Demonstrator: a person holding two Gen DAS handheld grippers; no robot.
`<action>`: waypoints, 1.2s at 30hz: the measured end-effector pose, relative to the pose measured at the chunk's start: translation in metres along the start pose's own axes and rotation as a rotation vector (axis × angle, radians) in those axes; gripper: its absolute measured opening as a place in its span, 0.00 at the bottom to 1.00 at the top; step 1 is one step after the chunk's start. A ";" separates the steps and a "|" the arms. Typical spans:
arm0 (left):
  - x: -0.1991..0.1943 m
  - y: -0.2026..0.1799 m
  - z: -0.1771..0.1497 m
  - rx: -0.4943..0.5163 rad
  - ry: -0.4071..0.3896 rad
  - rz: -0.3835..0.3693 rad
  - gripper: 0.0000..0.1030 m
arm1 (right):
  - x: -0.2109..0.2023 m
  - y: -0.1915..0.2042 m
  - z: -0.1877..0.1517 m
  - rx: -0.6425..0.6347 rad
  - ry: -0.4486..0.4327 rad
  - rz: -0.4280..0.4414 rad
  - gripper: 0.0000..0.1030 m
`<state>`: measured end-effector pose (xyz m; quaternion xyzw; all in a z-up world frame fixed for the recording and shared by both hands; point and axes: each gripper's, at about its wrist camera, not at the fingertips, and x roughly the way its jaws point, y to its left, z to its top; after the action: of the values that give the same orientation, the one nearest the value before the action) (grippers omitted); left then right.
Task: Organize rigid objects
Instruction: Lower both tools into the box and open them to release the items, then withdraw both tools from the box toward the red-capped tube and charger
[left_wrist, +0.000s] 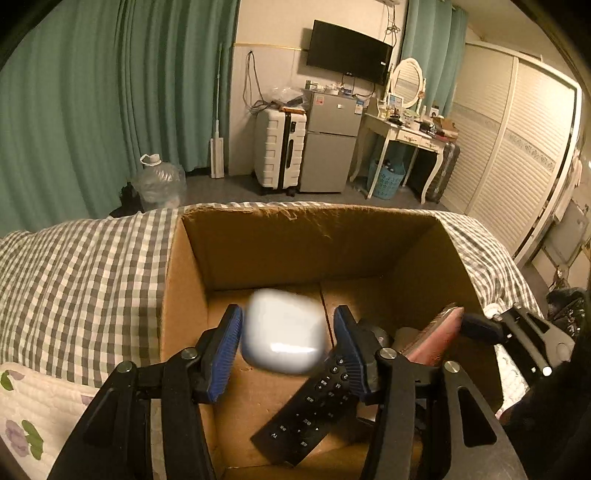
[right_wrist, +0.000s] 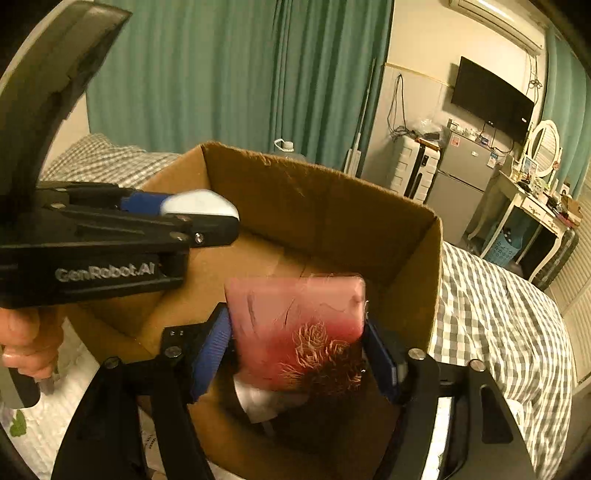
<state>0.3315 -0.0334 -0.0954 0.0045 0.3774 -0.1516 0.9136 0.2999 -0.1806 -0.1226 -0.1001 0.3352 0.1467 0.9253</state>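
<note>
Cardboard box (left_wrist: 306, 243) holding black remote (left_wrist: 314, 406), left fingers (left_wrist: 231, 345) apparently gripping blurred white case (left_wrist: 282, 332), right fingers (right_wrist: 210, 354) clamping pink case (right_wrist: 303, 325)

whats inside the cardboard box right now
On the floor of the cardboard box lies a black remote. The left gripper holds a white case over it; the right gripper holds a pink case. Things beneath them are mostly hidden.

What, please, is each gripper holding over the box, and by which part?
The left gripper holds a white case by its two sides. The right gripper holds a pink case by its side edges. Both are over the cardboard box.
</note>
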 end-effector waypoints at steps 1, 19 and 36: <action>-0.002 0.001 0.001 -0.011 -0.002 -0.002 0.56 | -0.003 -0.001 0.001 0.007 -0.012 -0.006 0.71; -0.134 0.004 0.037 -0.092 -0.234 0.042 0.58 | -0.113 -0.011 0.037 0.129 -0.202 -0.029 0.79; -0.259 -0.027 0.018 0.002 -0.418 0.206 0.62 | -0.254 0.014 0.051 0.129 -0.402 -0.103 1.00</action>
<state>0.1628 0.0093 0.0999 0.0125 0.1773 -0.0556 0.9825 0.1392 -0.2043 0.0801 -0.0265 0.1468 0.0945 0.9843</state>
